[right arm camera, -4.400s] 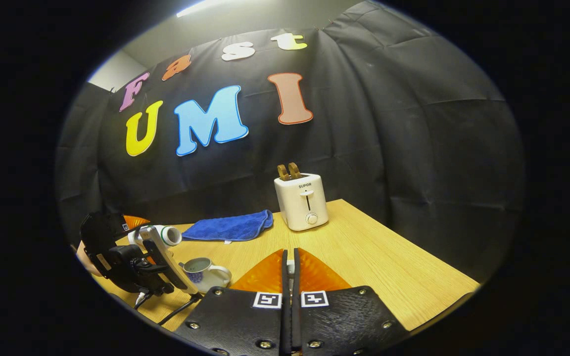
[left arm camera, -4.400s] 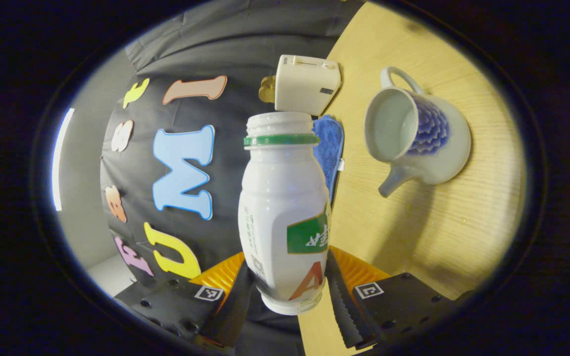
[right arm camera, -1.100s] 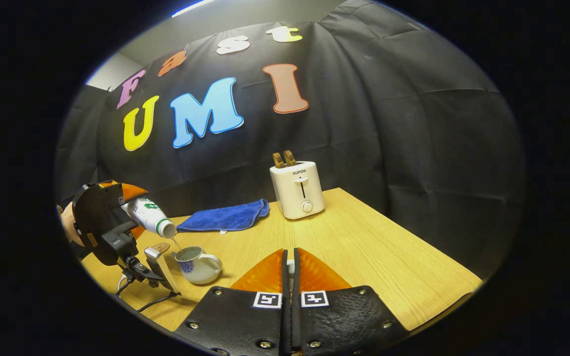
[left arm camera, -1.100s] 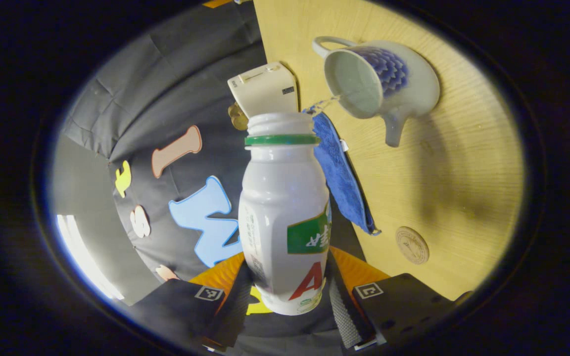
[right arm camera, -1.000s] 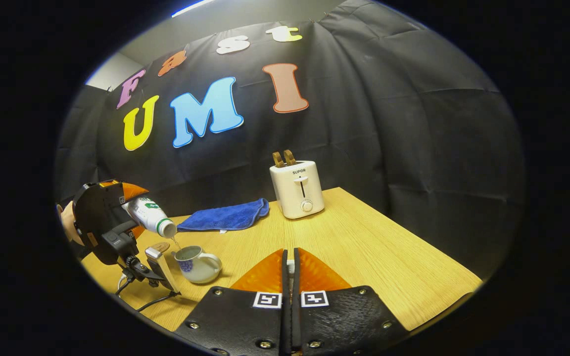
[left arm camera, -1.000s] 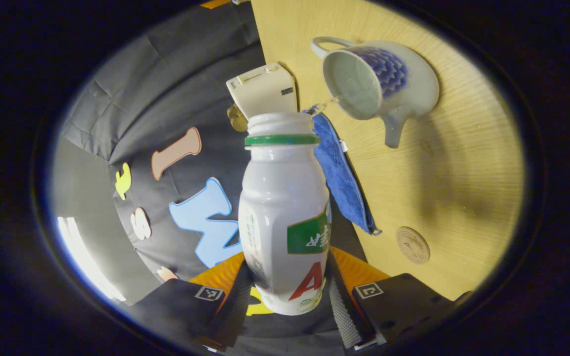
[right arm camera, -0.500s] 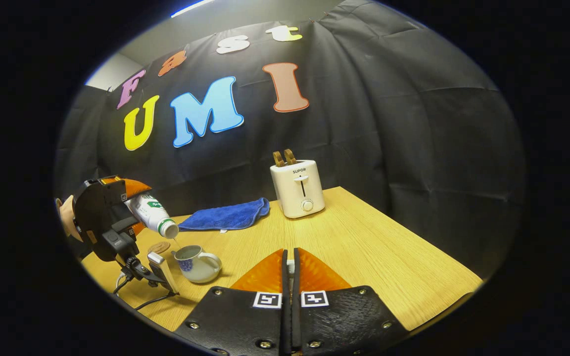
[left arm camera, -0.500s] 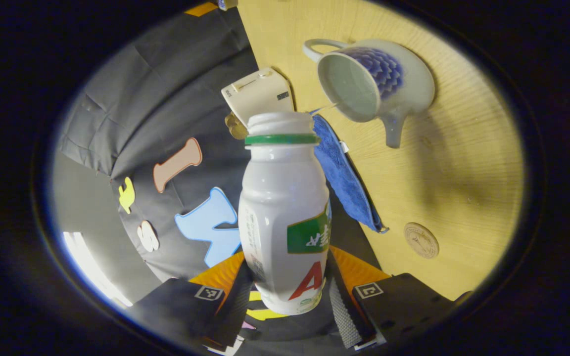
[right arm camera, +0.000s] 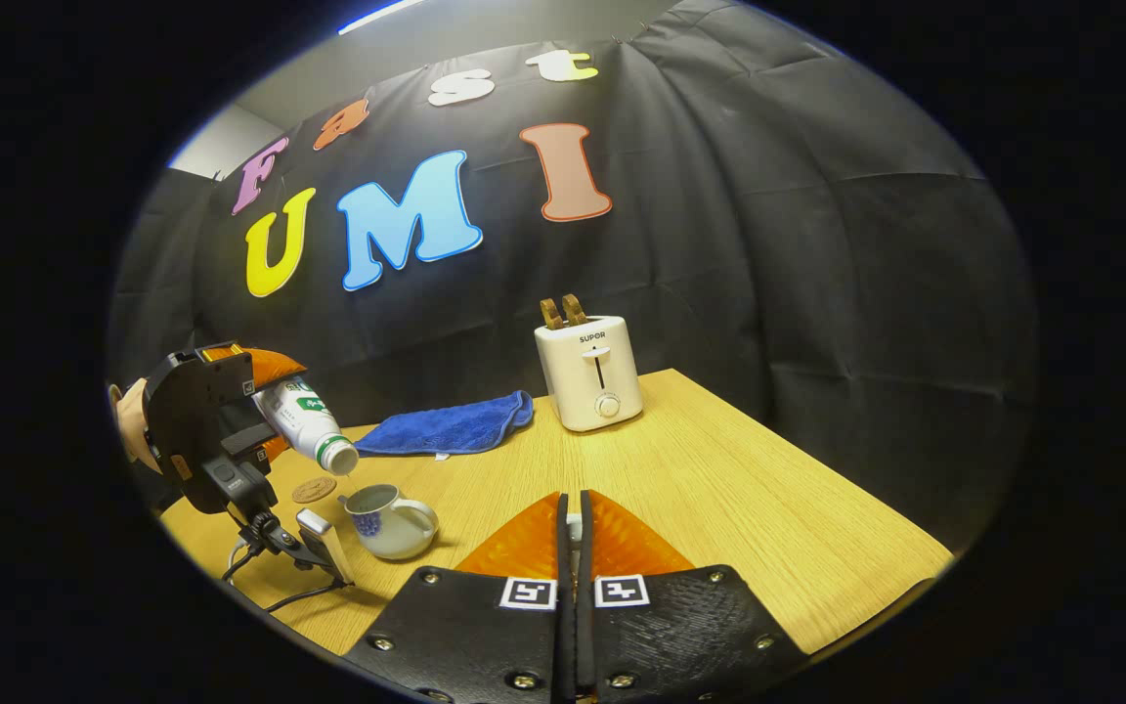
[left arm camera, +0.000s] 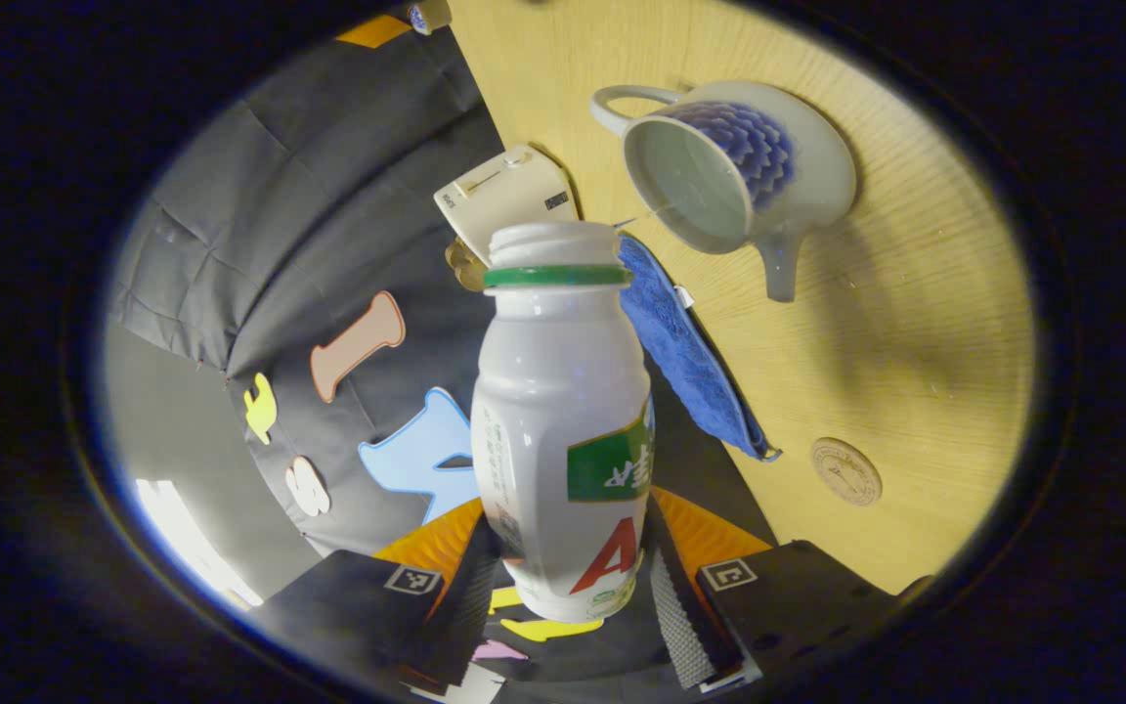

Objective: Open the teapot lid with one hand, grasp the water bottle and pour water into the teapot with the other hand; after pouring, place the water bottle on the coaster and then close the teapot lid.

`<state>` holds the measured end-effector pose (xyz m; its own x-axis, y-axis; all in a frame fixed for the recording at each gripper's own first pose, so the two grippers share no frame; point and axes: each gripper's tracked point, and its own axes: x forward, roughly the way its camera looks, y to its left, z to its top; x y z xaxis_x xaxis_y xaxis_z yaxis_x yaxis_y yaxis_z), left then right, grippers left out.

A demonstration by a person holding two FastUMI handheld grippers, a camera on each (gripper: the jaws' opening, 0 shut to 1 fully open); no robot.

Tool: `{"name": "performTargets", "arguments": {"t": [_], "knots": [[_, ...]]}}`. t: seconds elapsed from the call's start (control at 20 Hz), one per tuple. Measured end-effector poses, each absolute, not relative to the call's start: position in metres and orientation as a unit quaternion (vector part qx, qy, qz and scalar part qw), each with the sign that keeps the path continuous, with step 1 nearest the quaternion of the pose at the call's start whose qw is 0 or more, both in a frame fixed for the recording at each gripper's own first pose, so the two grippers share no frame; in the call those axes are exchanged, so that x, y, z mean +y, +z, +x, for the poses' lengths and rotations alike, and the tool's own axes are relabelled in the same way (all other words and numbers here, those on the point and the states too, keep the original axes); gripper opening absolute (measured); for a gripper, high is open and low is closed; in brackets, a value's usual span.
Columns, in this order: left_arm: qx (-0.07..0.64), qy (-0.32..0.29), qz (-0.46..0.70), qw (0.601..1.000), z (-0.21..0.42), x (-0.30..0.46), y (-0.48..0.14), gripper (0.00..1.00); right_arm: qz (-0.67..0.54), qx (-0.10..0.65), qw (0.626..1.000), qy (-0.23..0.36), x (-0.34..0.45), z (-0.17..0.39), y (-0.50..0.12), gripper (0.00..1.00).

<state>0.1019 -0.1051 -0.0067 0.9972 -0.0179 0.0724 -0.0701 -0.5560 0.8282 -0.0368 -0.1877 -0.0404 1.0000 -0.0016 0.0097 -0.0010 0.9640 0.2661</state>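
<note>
White plastic water bottle (left arm camera: 561, 420), clamped between the left hand-held gripper (left arm camera: 568, 596) fingers, tilts mouth-down over the lidless blue-patterned ceramic teapot (left arm camera: 734, 171) to pour, while the right hand-held gripper (right arm camera: 574, 548) waits closed.

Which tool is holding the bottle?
The left tool: its fingers clamp the white bottle, tipped over the teapot. The right tool holds none.

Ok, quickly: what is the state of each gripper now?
Left gripper: closed on the water bottle.
Right gripper: closed; what it holds cannot be told.
</note>
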Motion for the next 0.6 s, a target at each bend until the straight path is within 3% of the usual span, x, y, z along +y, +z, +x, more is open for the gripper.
{"name": "performTargets", "arguments": {"t": [0.3,0.55,0.6], "knots": [[-0.033,0.028,0.885,0.463,0.103,-0.107,-0.003,0.81,0.132,-0.004,0.991,0.0,-0.187,-0.036,-0.041,0.0],[0.003,0.017,0.83,0.557,0.109,-0.086,-0.018,0.81,0.132,-0.003,0.991,-0.001,-0.187,-0.037,-0.04,0.0],[0.013,0.015,0.813,0.582,0.111,-0.082,-0.023,0.87,0.131,-0.002,0.991,-0.001,-0.187,-0.036,-0.041,0.0]]}}
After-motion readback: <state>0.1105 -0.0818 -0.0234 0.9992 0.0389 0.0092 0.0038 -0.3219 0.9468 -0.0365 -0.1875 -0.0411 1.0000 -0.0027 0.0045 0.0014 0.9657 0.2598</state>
